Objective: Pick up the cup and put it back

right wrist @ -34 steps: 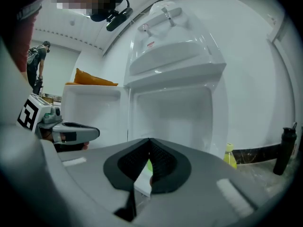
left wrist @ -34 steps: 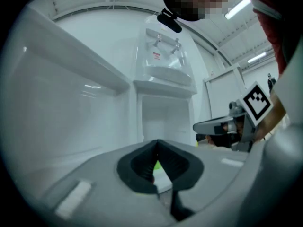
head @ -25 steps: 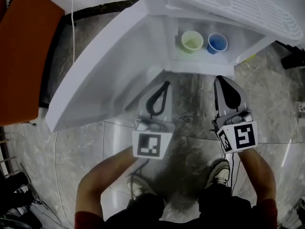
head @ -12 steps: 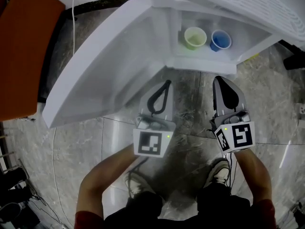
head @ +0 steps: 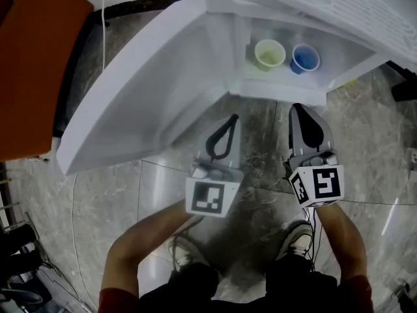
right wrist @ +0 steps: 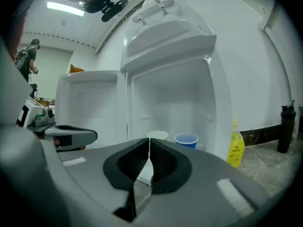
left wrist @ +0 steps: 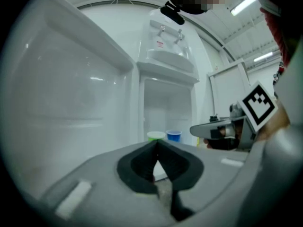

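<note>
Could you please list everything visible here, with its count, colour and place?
green cup: one, pale green, in the dispenser's open lower compartment, left side
blue cup: one, blue, same compartment, right side
water dispenser: one, white, straight ahead
door: one, white, swung open to the left
bottle: one, yellow, on the floor right of the dispenser
flask: one, dark, further right
panel: one, orange, far left
left tongs: grey, shut, empty
right tongs: grey, shut, empty
</note>
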The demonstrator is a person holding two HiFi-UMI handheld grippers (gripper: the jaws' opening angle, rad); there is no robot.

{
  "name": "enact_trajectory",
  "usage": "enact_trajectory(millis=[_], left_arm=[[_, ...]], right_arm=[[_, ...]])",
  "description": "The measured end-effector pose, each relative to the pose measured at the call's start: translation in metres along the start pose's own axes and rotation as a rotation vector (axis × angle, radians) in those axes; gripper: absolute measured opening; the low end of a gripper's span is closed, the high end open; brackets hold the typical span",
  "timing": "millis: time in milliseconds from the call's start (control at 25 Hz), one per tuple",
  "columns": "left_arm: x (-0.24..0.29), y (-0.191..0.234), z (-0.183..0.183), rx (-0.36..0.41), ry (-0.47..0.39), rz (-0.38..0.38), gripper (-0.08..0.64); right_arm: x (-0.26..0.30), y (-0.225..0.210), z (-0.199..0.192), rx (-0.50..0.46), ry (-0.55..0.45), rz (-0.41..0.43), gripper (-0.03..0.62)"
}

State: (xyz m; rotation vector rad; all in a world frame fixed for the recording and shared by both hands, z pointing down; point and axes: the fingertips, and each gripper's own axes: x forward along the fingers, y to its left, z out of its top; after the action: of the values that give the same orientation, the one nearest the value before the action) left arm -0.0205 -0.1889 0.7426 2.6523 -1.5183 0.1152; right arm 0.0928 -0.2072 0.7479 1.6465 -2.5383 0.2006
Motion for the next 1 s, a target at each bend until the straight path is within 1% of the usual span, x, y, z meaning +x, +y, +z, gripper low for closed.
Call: enact_trajectory(millis=[200,400,480,600,680,1000], left_arm=[[0.002,0.005,-0.003,-0.001,0.004,0.013,0.002],[0.003,0.009,-0.013,0.000,0.023,0.017,0.001],[0.003,0.009,-0.015,-0.004,0.027,0.019,0.000],[0.004,0.011,-0.019,-0.008,0.035,0.021,0.002],[0.004,0.013,-0.021,-0.018,0.037,0.025,0.002],[0.002,0.021,-0.030,-0.025,0.061,0.042,0.002]], right_arm=[[0.016,-0.005,-0.008,0.028,0.019,0.002,0.025],[0.035,-0.004,-0.014,0.021,0.039,0.010,0.071],[0.045,-0.004,-0.015,0.018,0.045,0.016,0.097],[0.063,-0.004,-0.021,0.041,0.066,0.024,0.146],[0.073,-0.005,-0.024,0.050,0.075,0.028,0.161],[0.112,-0.011,-0.043,0.083,0.127,0.020,0.265]])
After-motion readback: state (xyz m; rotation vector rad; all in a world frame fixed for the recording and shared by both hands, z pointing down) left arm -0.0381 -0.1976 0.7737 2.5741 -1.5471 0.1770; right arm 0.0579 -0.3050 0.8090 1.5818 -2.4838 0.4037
